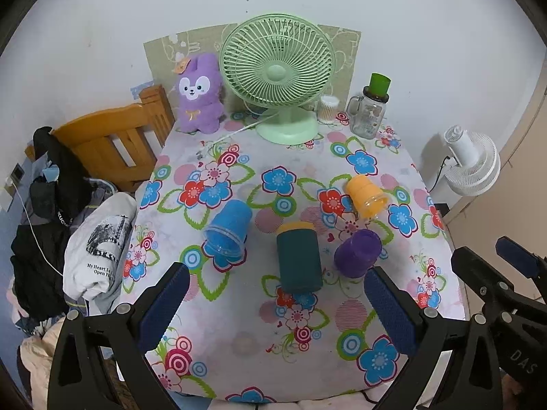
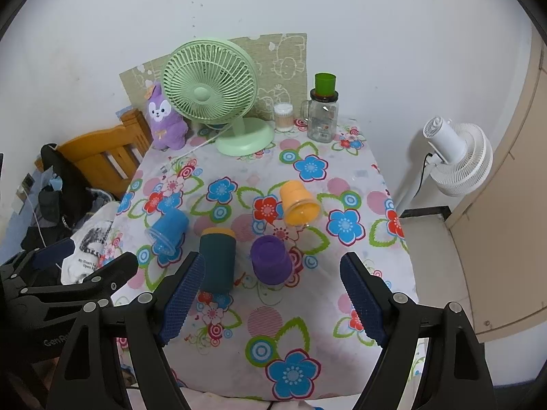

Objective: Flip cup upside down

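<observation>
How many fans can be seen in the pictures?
2: the green fan stands at the table's far end, and the white fan is right of the table, off it.

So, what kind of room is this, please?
Probably a bedroom or small living room at home. A wooden bed frame piled with clothes stands beside a table with a flowered cloth, which carries a plush rabbit and a green desk fan.

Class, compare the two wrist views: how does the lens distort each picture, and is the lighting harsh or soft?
Left wrist view: fisheye bows the table edge, dark corners, soft even light, faint shadows. Right wrist view: same curvature bends the door, cups sharp, no glare.
</observation>
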`<state>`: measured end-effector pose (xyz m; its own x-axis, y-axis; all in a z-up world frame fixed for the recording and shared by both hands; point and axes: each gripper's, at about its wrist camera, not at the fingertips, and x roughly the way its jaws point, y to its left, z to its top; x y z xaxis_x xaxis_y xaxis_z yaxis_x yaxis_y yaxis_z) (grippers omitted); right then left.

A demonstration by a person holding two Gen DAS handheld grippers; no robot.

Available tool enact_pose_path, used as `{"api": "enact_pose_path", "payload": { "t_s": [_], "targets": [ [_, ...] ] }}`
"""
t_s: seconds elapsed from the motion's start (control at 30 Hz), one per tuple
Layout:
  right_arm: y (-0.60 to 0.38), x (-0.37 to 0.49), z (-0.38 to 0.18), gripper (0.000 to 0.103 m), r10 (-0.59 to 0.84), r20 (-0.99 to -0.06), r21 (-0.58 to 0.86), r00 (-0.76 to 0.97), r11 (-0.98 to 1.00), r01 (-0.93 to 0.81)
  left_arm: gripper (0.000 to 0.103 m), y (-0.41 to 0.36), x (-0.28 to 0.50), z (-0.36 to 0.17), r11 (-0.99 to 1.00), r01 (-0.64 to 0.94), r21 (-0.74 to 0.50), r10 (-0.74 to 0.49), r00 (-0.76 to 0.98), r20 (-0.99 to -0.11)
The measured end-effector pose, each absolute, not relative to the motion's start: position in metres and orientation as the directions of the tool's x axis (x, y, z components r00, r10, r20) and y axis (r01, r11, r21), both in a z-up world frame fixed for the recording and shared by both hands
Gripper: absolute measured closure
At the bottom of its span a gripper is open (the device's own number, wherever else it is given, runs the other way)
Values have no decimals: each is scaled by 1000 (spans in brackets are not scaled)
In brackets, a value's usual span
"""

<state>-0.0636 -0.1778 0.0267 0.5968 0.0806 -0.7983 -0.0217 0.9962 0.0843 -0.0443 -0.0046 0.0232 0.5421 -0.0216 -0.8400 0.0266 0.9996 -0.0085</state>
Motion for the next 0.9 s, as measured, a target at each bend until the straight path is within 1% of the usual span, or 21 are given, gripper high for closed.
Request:
{"api": "enact_pose_path", "payload": {
  "t_s": [0.23,0.9],
  "targets": [
    [-178,-62,27,19,72,-798,76,598,997,-18,0,-6,-45,26,1000,28,15,-3,562,-827],
    [-176,-57,20,19,74,-810,78,581,997,-18,0,-4,-40,19,1000,10,21,12,542,-840]
  ]
}}
